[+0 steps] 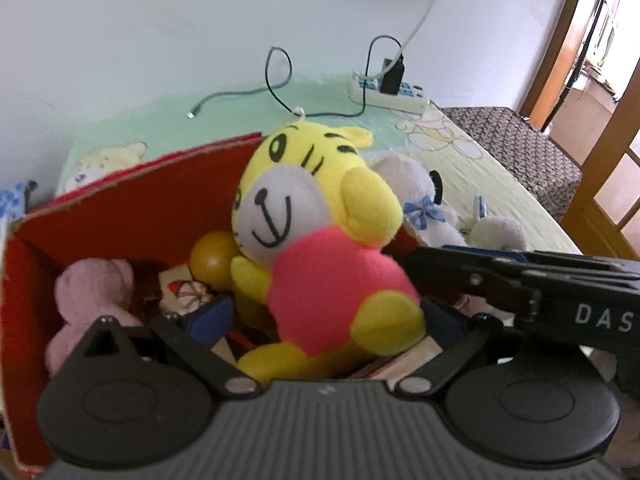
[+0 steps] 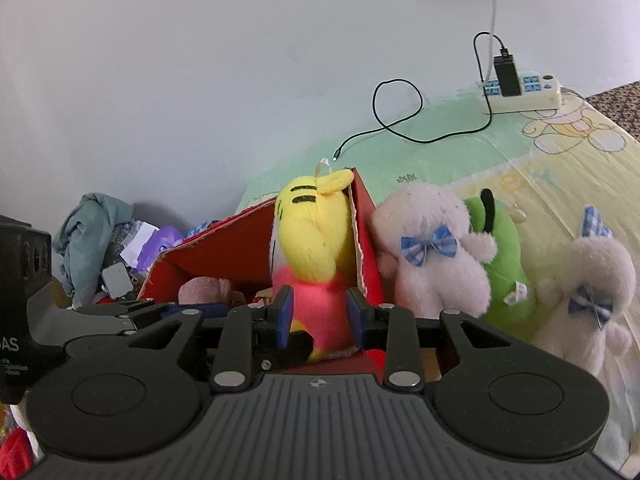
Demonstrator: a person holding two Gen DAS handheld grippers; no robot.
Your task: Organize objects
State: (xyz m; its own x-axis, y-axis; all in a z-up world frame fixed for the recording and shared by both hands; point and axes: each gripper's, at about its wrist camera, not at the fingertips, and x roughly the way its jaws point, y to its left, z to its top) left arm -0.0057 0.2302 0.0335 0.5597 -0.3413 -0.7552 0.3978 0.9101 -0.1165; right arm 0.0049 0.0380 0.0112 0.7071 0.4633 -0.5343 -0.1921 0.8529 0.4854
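I've got the right gripper pinched on the yellow plush tiger in a pink shirt, hanging mid-frame over the red cardboard box. My left gripper sits wide open around it, gripping nothing. A pink plush is already in; three plushies at right still wait on the bedsheet.

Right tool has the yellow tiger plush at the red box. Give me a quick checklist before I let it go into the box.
1. Right tool gripping the yellow tiger plush: ok, pads press its pink body.
2. Plush over the red box: ok.
3. Landing room beside the pink plush and yellow ball: cannot tell.
4. Left tool clear of the drop: not ok, the plush sits between its open fingers.
5. White bear outside the box: ok.
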